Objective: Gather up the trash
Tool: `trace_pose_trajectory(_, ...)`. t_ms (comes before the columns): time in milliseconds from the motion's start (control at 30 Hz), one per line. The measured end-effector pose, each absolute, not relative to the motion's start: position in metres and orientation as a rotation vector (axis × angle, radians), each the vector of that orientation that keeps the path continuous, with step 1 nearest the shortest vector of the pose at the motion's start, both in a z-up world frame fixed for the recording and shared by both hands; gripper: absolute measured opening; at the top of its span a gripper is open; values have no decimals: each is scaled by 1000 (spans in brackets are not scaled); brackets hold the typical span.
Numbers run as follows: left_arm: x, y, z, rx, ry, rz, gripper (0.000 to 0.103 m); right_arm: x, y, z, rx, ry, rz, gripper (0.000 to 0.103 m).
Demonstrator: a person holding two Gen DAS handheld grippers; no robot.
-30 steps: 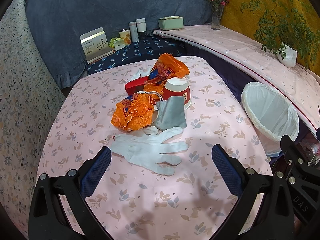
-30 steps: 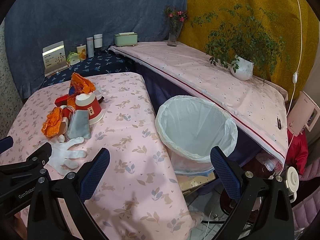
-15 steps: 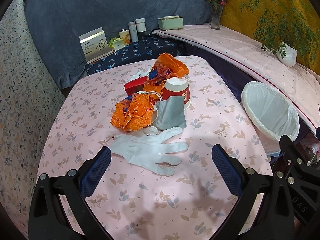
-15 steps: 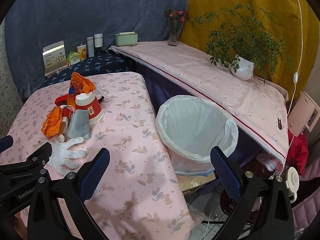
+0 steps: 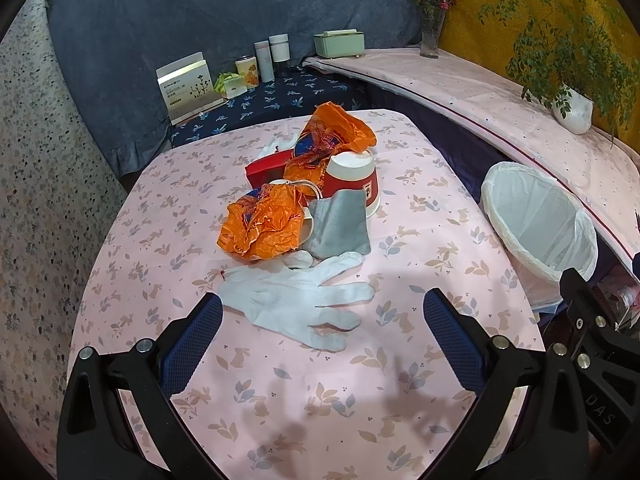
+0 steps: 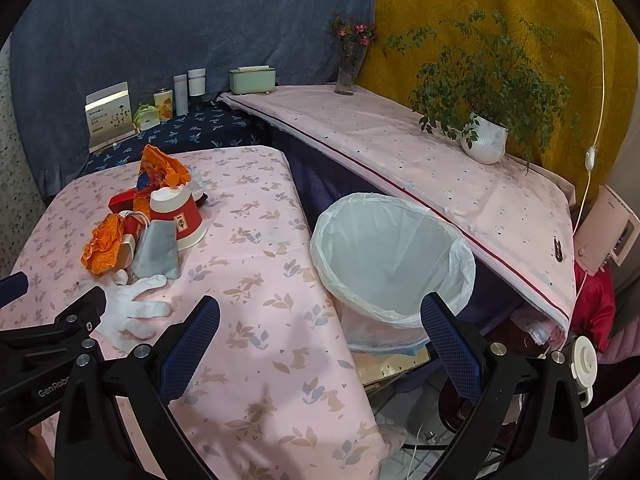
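A pile of trash lies mid-table: a white glove [image 5: 296,302] nearest me, a crumpled orange wrapper [image 5: 262,226], a grey face mask [image 5: 340,226], an upturned red paper cup [image 5: 354,182], a second orange wrapper [image 5: 332,136] and a red box [image 5: 266,170]. My left gripper [image 5: 322,344] hangs open just short of the glove, nothing between its fingers. The white-lined trash bin [image 6: 390,256] stands off the table's right edge. My right gripper [image 6: 320,344] is open and empty, in front of the bin and the table corner. The glove [image 6: 134,310] also shows at left there.
The pink floral tablecloth [image 5: 280,400] covers the table. Behind it a dark blue shelf holds a card stand [image 5: 188,86], tins and bottles. A long pink counter [image 6: 400,140] on the right carries a potted plant [image 6: 484,140], a flower vase [image 6: 348,68] and a green box [image 6: 252,80].
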State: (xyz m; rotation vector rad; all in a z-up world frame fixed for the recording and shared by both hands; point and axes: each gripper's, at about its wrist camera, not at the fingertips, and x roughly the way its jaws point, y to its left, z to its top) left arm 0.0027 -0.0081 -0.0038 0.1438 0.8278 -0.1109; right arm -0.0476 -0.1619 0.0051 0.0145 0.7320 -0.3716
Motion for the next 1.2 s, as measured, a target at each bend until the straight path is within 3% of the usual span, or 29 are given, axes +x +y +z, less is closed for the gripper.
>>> trace_pose_trajectory(1200,62,61,-78,13,933,-39,96,2,-147,-38,98,787,-291,96)
